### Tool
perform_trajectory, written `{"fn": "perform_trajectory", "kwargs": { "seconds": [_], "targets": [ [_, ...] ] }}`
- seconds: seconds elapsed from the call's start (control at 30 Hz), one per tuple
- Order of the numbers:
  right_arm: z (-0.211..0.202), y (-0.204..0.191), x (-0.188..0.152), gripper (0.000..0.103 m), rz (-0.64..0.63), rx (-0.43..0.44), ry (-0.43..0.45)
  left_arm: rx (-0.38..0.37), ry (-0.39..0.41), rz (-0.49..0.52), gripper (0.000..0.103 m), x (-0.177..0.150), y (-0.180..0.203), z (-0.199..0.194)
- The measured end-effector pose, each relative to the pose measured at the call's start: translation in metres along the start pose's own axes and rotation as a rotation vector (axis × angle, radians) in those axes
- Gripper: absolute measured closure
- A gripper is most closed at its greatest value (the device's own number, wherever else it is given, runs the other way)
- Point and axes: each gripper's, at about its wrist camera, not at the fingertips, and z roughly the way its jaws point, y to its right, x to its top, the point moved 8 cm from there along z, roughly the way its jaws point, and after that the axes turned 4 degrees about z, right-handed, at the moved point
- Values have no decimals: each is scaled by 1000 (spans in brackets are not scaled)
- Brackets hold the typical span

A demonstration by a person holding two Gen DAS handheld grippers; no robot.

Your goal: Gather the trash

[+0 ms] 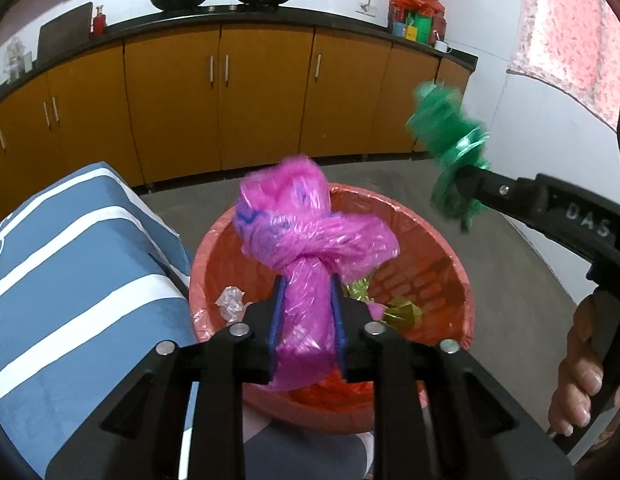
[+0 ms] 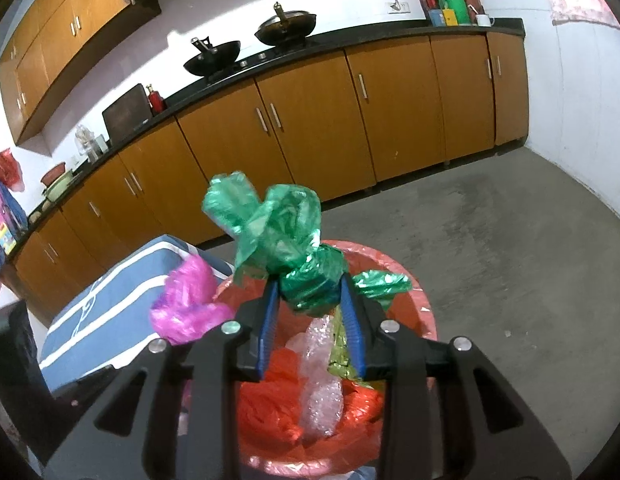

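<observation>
Plastic trash rides in both claws above the red-lined bin (image 1: pixel 450 280), seemingly so each piece can drop straight in. The left claw (image 1: pixel 308 312) pinches a knotted pink bag (image 1: pixel 306 232) over the bin's middle; the right claw (image 2: pixel 310 308) clamps a green bag (image 2: pixel 282 236) over the far rim. A striped blue cushion (image 1: pixel 70 264) crowds the bin's left edge; bare floor (image 2: pixel 510 248) lies open on the right.
</observation>
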Motion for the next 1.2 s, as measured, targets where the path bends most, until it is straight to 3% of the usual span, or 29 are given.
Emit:
{"fn": "perform_trajectory", "kwargs": {
  "seconds": [0.1, 0.3, 0.47, 0.53, 0.6, 0.63, 0.8, 1.0, 1.2],
  "targets": [
    [-1, 2, 0, 63, 5, -1, 5, 8, 1, -23, 63, -1, -8, 1],
    [-8, 4, 1, 58, 15, -16, 25, 29, 7, -62, 62, -5, -26, -6],
    [-34, -5, 5, 30, -37, -49, 109, 75, 70, -84, 43, -2, -41, -36],
    [-52, -9, 6, 10, -59, -73, 168, 97, 110, -84, 28, -1, -45, -55],
    [-73, -14, 6, 4, -80, -110, 247, 132, 172, -80, 13, 0, -49, -83],
    [-84, -15, 5, 4, -90, -127, 282, 150, 200, -77, 6, 1, -51, -95],
    [-126, -30, -6, 4, -131, -173, 380, 220, 292, -70, 2, -9, -58, -151],
    [-166, -49, -31, 4, -184, -198, 414, 339, 356, -61, 2, -34, -66, -207],
    [-190, -71, -60, 4, -231, -170, 395, 410, 375, -19, 2, -61, -63, -237]
  ]
}}
